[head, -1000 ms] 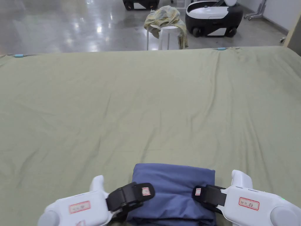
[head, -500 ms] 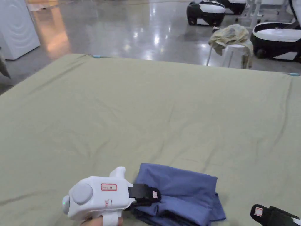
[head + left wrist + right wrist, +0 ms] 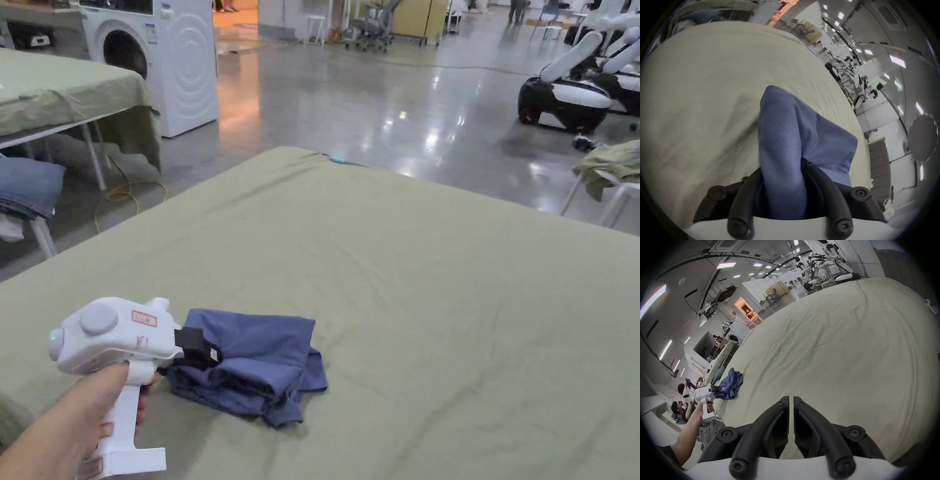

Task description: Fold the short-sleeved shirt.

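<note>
Two grippers: left gripper (image 3: 203, 356) pinches the folded blue shirt (image 3: 256, 365) on the green table cover (image 3: 437, 281); right gripper (image 3: 791, 402) jaws pressed together, holding nothing.

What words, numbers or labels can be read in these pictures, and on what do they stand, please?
Nothing can be read plainly.
Red-bordered sticker on the left hand-held gripper, which clamps the blue shirt: marks too small to read.
Small sticker on its black jaw: too small to read.
Sticker on the washing machine: blurred.
</note>
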`<action>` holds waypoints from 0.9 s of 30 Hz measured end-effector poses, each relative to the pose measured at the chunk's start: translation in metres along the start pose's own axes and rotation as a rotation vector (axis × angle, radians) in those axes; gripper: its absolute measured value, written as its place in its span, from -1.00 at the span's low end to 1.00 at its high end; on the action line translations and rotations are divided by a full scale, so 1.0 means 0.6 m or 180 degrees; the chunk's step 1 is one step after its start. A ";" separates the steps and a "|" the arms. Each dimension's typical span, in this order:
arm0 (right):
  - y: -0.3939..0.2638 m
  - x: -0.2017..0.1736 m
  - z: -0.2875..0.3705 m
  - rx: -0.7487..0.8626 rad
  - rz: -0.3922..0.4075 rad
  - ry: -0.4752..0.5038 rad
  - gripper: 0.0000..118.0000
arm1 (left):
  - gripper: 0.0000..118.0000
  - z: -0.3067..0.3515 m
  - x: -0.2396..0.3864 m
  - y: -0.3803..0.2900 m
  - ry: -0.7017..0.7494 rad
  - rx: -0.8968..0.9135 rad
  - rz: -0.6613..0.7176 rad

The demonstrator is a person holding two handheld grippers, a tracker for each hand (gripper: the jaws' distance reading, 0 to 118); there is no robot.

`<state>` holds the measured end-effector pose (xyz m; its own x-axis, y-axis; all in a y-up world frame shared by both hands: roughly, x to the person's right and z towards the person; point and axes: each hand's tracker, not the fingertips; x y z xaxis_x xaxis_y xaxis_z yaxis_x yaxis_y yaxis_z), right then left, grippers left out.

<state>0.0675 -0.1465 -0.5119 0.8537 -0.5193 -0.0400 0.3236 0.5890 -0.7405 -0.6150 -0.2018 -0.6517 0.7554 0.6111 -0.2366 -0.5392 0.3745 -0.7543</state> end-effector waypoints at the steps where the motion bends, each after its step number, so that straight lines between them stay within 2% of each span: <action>1: 0.001 -0.004 0.001 0.0005 0.0012 0.0002 -0.89 | -0.45 0.004 0.007 -0.001 0.0060 0.0075 -0.0098; 2: 0.001 -0.007 0.004 0.0020 0.0015 0.0008 -0.89 | -0.09 0.017 0.025 -0.015 0.0016 0.0129 -0.0175; 3: 0.002 -0.009 0.009 0.0035 0.0012 0.0016 -0.89 | 0.40 0.032 0.029 -0.015 -0.0045 0.0188 -0.0204; 4: 0.004 -0.009 0.016 0.0051 0.0018 0.0031 -0.89 | 0.77 0.057 0.034 -0.013 -0.0092 0.0312 -0.0185; 6: 0.007 -0.010 0.030 0.0084 0.0089 0.0035 -0.89 | 0.77 0.117 0.066 -0.021 -0.0115 0.0593 -0.0285; 10: 0.025 -0.002 0.066 0.0258 0.0284 -0.0043 -0.89 | 0.77 0.194 0.199 -0.070 0.0028 0.1028 -0.1096; 12: 0.039 0.002 0.092 0.0455 0.0405 -0.0164 -0.89 | 0.76 0.197 0.290 -0.115 0.0066 0.1206 -0.1485; 15: 0.067 0.002 0.134 0.0855 0.0656 -0.0351 -0.89 | 0.69 0.171 0.438 -0.197 -0.0083 0.1494 -0.2002; 17: 0.096 -0.002 0.164 0.1170 0.0933 -0.0555 -0.89 | 0.18 0.144 0.543 -0.266 -0.0241 0.1679 -0.2372; 18: 0.108 -0.005 0.175 0.1322 0.1051 -0.0616 -0.89 | -0.15 0.124 0.575 -0.281 -0.0245 0.1807 -0.2565; 19: 0.121 -0.009 0.187 0.1509 0.1180 -0.0663 -0.89 | -0.57 0.108 0.621 -0.314 -0.0243 0.1976 -0.2719; 20: 0.135 -0.007 0.197 0.1675 0.1262 -0.0668 -0.89 | -0.70 0.095 0.661 -0.340 -0.0234 0.2090 -0.2753; 22: 0.161 -0.012 0.216 0.1940 0.1363 -0.0767 -0.89 | -0.71 0.072 0.721 -0.376 -0.0263 0.2273 -0.2749; 24: 0.190 -0.016 0.232 0.2123 0.1406 -0.0921 -0.89 | -0.71 0.060 0.767 -0.392 -0.0272 0.2217 -0.2746; 27: 0.227 -0.014 0.254 0.2306 0.1461 -0.0978 -0.88 | -0.71 0.065 0.811 -0.401 -0.0321 0.2351 -0.2824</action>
<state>0.1666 0.0328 -0.5102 0.9995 -0.0111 0.0304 0.0138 0.9959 -0.0890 -0.1320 0.0328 -0.5615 0.9619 -0.0300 0.2717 0.0541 0.9952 -0.0815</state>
